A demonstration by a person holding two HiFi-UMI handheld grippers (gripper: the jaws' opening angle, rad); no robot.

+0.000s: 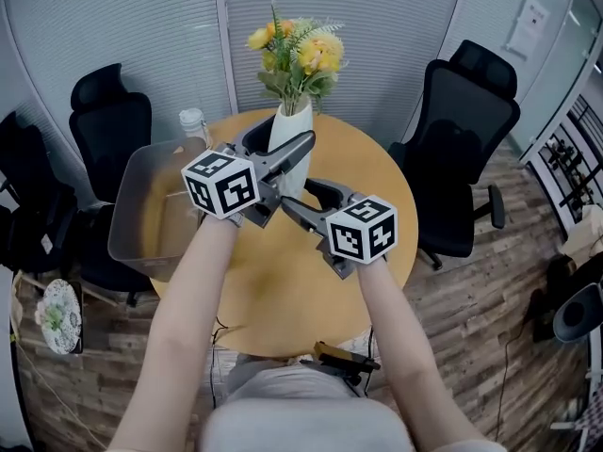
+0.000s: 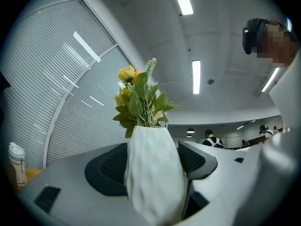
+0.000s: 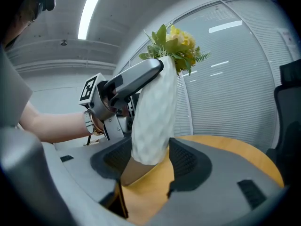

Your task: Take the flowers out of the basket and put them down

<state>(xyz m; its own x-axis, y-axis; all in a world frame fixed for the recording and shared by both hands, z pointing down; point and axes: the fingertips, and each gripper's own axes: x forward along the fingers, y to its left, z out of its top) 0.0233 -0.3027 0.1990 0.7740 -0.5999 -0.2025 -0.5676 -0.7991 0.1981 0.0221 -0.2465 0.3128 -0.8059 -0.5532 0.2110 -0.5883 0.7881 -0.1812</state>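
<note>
White vase [image 1: 290, 130]: we saw it holding the yellow flowers [image 1: 300, 56] and their green leaves. It leaned a little over the back half of the round wooden tabletop [image 1: 283, 290]. In the right gripper view its base hung clear of the wood.
Flowers: they stood in the neck of the vase, outside the basket [image 1: 127, 210], and above both tools.
Left tool [image 1: 280, 145]: we found it pinching the vase by its body, with the dark pads [image 2: 107, 171] pressed on either side of the white wall.
Right tool [image 1: 295, 196]: its jaws stood spread. The bottom of the vase sat between its pads [image 3: 187, 161], and we did not see them clamp it.
Basket: it was grey and see-through. It sat at the left edge of the tabletop, just beside the left forearm and apart from the vase. We could not tell whether anything lay inside it.
Bottle [image 1: 193, 122]: it stood upright behind the basket, near the vase.
Chairs: we saw one black office chair [image 1: 466, 139] at the right of the tabletop and another [image 1: 111, 121] at the back left.
Floor [image 1: 471, 347]: it was laid with wooden planks and showed around the tabletop.
</note>
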